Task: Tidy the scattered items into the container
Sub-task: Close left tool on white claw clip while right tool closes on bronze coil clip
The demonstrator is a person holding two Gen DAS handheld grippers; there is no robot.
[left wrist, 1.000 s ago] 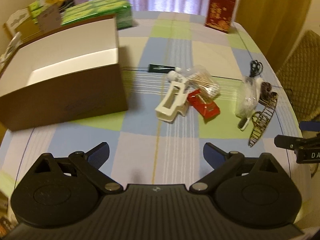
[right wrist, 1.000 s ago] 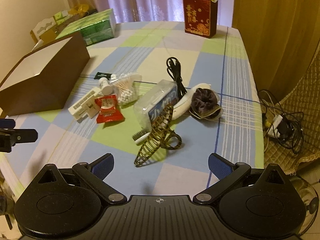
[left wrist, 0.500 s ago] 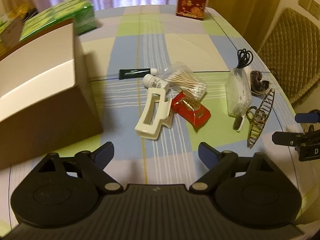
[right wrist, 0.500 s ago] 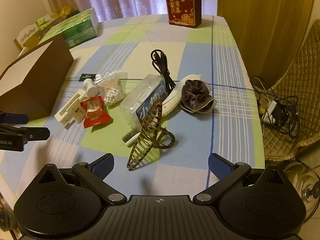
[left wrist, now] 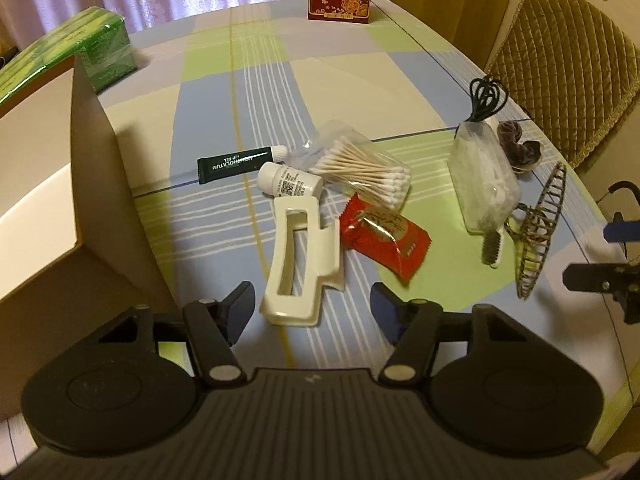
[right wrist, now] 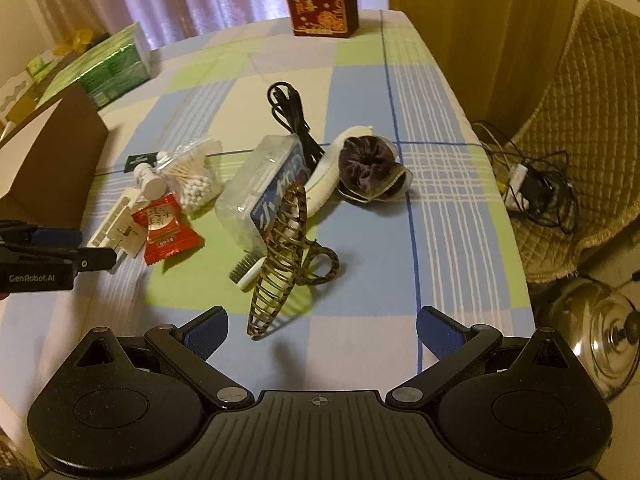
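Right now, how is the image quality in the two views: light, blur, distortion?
Left wrist view: dim warm light, straight tablecloth lines bent by the fisheye, soft blur on the brown box edge. Right wrist view: same dim light, the leopard hair claw fairly sharp, corners darkened.

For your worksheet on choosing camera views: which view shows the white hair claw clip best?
The left wrist view. The white hair claw clip lies whole and close, just ahead of the open jaws. In the right wrist view the clip is far left, small, partly behind the red sachet.
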